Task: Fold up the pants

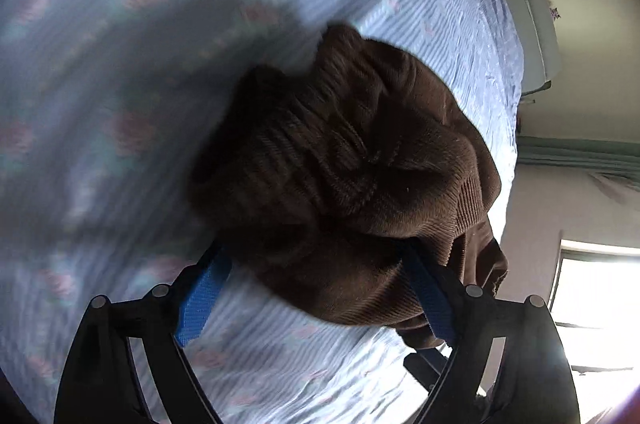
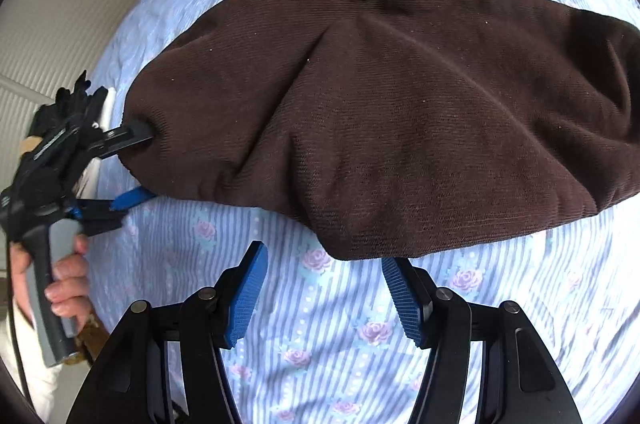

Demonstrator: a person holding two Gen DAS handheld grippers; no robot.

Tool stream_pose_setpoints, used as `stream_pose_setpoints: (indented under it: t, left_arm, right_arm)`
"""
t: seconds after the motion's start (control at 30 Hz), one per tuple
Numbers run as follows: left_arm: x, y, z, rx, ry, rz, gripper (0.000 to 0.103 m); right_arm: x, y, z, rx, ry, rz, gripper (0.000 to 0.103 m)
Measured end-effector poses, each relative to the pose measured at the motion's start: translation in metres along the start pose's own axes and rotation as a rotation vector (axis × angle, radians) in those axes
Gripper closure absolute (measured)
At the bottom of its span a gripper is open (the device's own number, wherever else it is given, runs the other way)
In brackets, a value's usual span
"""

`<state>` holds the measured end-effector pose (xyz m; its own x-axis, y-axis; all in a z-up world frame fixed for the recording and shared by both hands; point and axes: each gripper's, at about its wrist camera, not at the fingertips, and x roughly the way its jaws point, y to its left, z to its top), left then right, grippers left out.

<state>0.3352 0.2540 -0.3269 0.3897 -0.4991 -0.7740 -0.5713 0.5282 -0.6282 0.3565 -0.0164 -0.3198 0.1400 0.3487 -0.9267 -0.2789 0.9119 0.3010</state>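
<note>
Brown corduroy pants (image 2: 380,112) lie folded in a long bundle across the bed. In the left wrist view the pants (image 1: 352,164) bulge up between the fingers of my left gripper (image 1: 316,256), whose jaws stand wide apart around the bundle's end. The right wrist view shows that left gripper (image 2: 140,164) at the pants' left end, one finger above the cloth and one below. My right gripper (image 2: 324,256) is open and empty, just in front of the pants' near edge, with its right fingertip at the edge.
The bed sheet (image 2: 328,344) is light blue with stripes and pink roses. A beige padded headboard (image 2: 60,4) stands at the left. A bright window (image 1: 596,304) and a wall show beyond the bed's edge.
</note>
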Motion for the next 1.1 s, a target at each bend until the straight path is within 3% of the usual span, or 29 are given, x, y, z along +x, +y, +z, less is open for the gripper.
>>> stream_pose_setpoints:
  t: [0.1,0.2,0.33,0.53,0.63,0.7,0.83,0.87,1.0,1.1]
  left_arm:
    - [-0.010,-0.017,0.006,0.034,-0.049,0.072,0.054]
    - [-0.045,-0.039,0.007,0.070,-0.169,0.071,0.068]
    - [-0.063,-0.058,0.014,0.087,-0.192,0.099,0.069]
    - [-0.070,-0.050,0.015,0.066,-0.197,0.103,0.072]
    - [-0.070,-0.044,0.013,0.061,-0.187,0.104,0.073]
    - [-0.071,-0.040,0.015,0.050,-0.185,0.094,0.073]
    - [-0.068,-0.038,0.018,0.053,-0.177,0.096,0.075]
    - [-0.069,-0.036,0.018,0.052,-0.176,0.097,0.075]
    - [-0.074,-0.026,0.018,0.062,-0.196,0.123,0.076]
    - [-0.071,-0.026,0.014,0.135,-0.191,0.187,0.076]
  right_arm:
    - [-0.006,0.000,0.005,-0.016,-0.007,0.006,0.042]
    - [-0.018,0.005,0.010,-0.022,-0.043,0.033,0.042]
    - [-0.032,0.010,0.023,-0.043,-0.101,0.066,0.042]
    - [-0.042,0.005,0.039,0.005,-0.172,0.112,0.042]
    - [-0.033,0.007,0.038,-0.006,-0.152,0.107,0.042]
    - [-0.003,0.015,0.036,-0.055,-0.065,0.089,0.042]
    - [0.023,0.018,0.038,-0.082,-0.010,0.043,0.043]
    - [0.020,0.018,0.039,-0.069,-0.016,0.049,0.045]
    - [-0.007,0.021,0.035,-0.077,-0.067,0.085,0.074]
    - [-0.011,0.025,0.021,-0.055,-0.047,0.109,0.080]
